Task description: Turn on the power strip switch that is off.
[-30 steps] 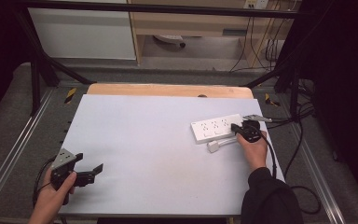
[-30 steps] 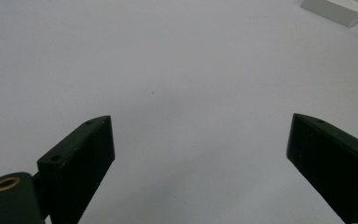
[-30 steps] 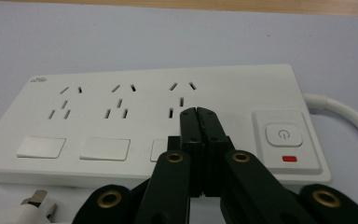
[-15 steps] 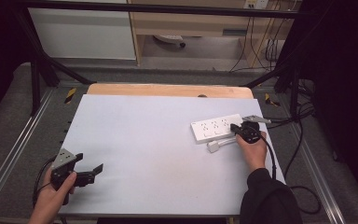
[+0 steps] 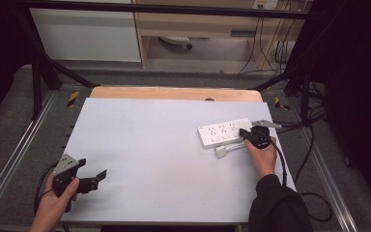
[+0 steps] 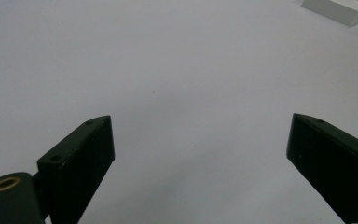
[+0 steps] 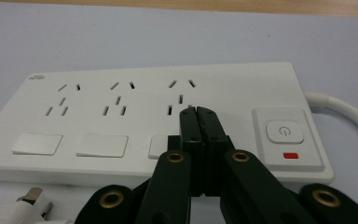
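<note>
A white power strip (image 5: 222,134) lies at the right of the pale table top (image 5: 149,145), with three socket groups and a power button (image 7: 284,131) above a red mark. My right gripper (image 7: 196,111) is shut with nothing between its jaws; its tips sit low over the strip (image 7: 121,116) by the socket group nearest the button. In the high view that gripper (image 5: 244,133) rests at the strip's right end. A loose white plug (image 5: 224,151) lies just in front of the strip, also visible as plug (image 7: 28,198). My left gripper (image 5: 92,170) stands open near the front left corner, jaws wide over bare table (image 6: 199,119).
The strip's white cable (image 7: 349,114) leads off to the right. A wooden strip (image 5: 174,93) borders the table's far edge. Black cables (image 5: 314,145) hang off the right side. A corner of the power strip (image 6: 338,8) shows far off in the left gripper view.
</note>
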`<state>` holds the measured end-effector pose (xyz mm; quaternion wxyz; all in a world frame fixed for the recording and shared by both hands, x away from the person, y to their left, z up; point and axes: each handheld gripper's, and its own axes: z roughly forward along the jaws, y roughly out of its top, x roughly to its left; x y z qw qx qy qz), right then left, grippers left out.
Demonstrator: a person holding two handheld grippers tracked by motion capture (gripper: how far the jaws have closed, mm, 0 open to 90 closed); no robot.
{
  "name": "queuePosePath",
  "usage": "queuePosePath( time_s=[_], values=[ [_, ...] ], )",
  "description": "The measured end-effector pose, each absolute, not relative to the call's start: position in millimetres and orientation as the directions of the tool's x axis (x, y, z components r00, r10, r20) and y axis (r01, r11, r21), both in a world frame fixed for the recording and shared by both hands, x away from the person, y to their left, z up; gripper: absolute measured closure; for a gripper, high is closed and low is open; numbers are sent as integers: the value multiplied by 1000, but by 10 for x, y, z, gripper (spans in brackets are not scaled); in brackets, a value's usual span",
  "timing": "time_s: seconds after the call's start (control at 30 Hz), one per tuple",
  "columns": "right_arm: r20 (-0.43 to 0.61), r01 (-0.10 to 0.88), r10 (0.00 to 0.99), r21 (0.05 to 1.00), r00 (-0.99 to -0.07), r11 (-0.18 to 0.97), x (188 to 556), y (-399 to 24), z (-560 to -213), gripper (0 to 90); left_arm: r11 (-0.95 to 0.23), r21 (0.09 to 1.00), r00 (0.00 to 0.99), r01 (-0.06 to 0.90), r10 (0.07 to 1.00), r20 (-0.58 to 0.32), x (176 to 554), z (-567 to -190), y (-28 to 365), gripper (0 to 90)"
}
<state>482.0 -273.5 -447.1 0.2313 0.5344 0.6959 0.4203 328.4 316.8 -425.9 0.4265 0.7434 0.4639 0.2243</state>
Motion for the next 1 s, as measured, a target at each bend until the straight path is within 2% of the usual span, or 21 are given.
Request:
queuePosePath(
  time_s=[1.0],
  values=[
    [152,550,934,834,-324,55,4852,-2690,-4475,900,-204,844,468,495,882,-61,3285,-4258,3173,77]
  ],
)
